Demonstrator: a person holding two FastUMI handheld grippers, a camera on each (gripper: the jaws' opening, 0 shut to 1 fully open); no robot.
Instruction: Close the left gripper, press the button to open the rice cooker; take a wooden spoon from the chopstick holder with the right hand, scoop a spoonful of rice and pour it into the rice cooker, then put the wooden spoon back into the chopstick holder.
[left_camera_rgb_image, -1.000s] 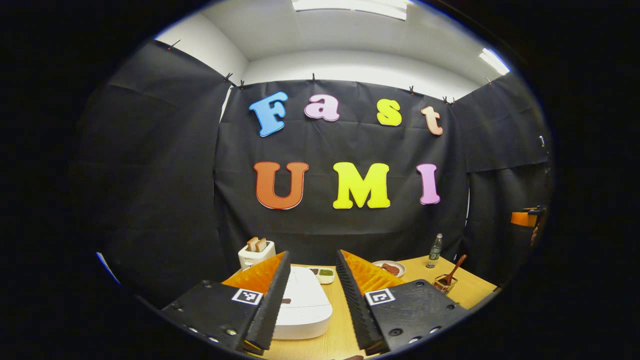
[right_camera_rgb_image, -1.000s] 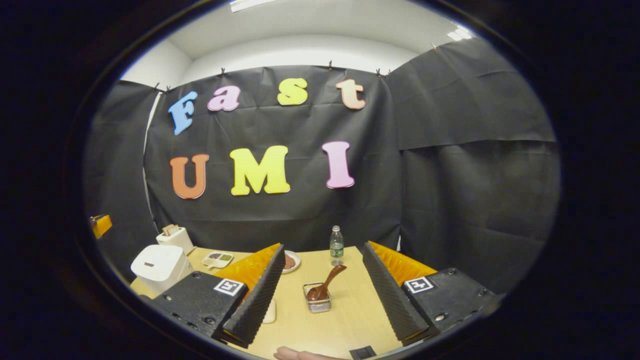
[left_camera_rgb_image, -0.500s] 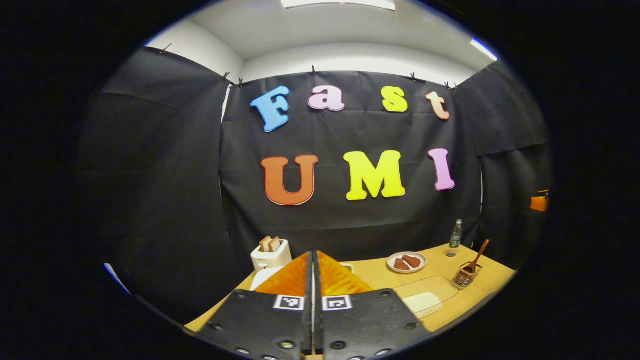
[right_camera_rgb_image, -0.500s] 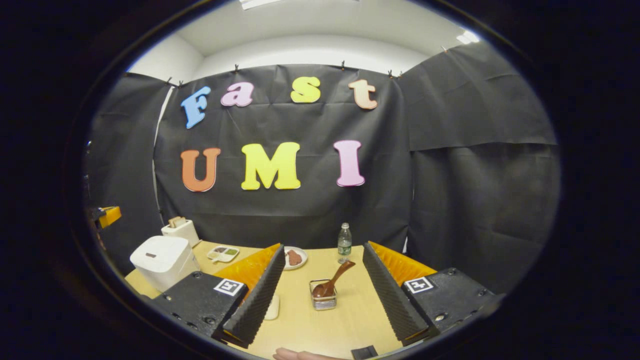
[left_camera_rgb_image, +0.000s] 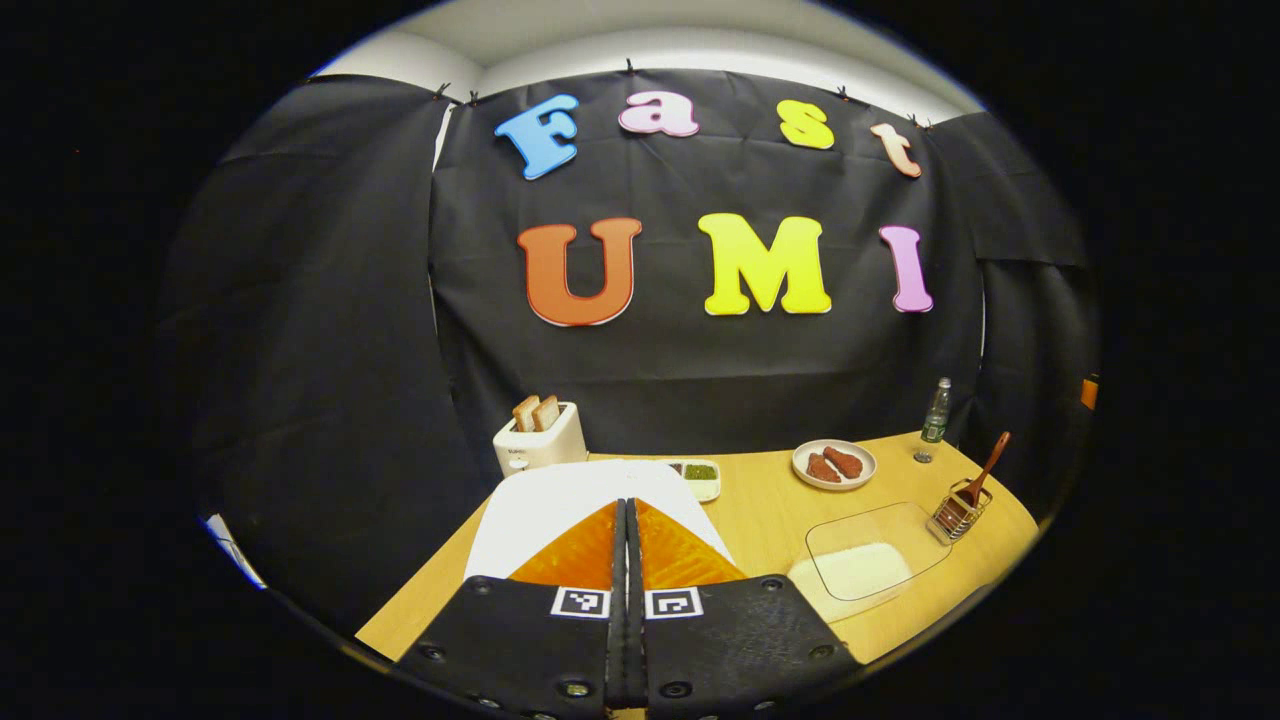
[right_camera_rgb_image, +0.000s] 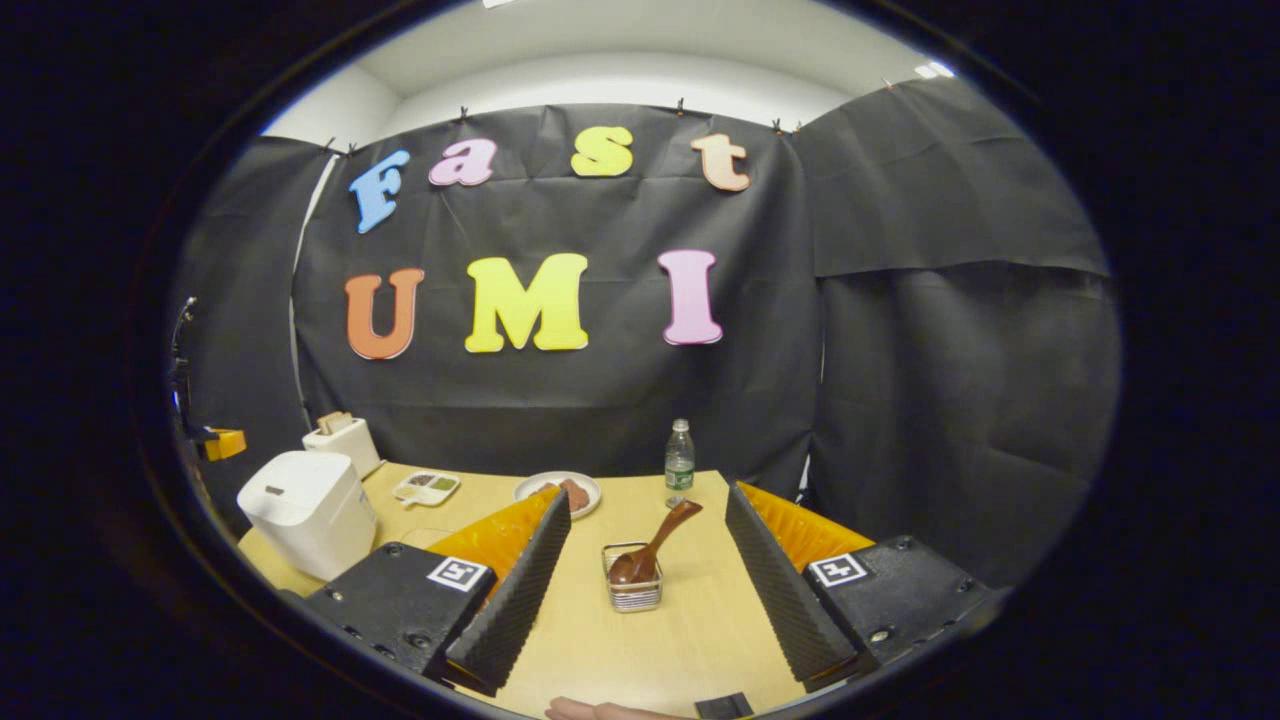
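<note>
In the left gripper view, the left hand-held gripper is being held level and pointed forward over the white rice cooker, its two fingers pressed together with nothing between them. The cooker's lid is lying shut beneath the fingertips; whether the tips are touching it cannot be told. A toaster with two slices of bread is being seen just beyond the cooker, against the far wall. To the right of the cooker, a small sauce dish and a plate of brown food are sitting on the wooden surface. Nearer, a clear container holding white rice is lying on the right side. Beyond it, at the far right, a wire holder is carrying the wooden spoon, whose handle is leaning up to the right. A bottle is standing by the far wall.

In the right gripper view, the right hand-held gripper is being held above the surface, tilted slightly down, with its fingers spread wide and gripping nothing. The holder with the spoon is being framed between the fingers, farther off and apart from both. The rice cooker is standing at the left, well apart. Part of a hand is being seen at the near edge.
</note>
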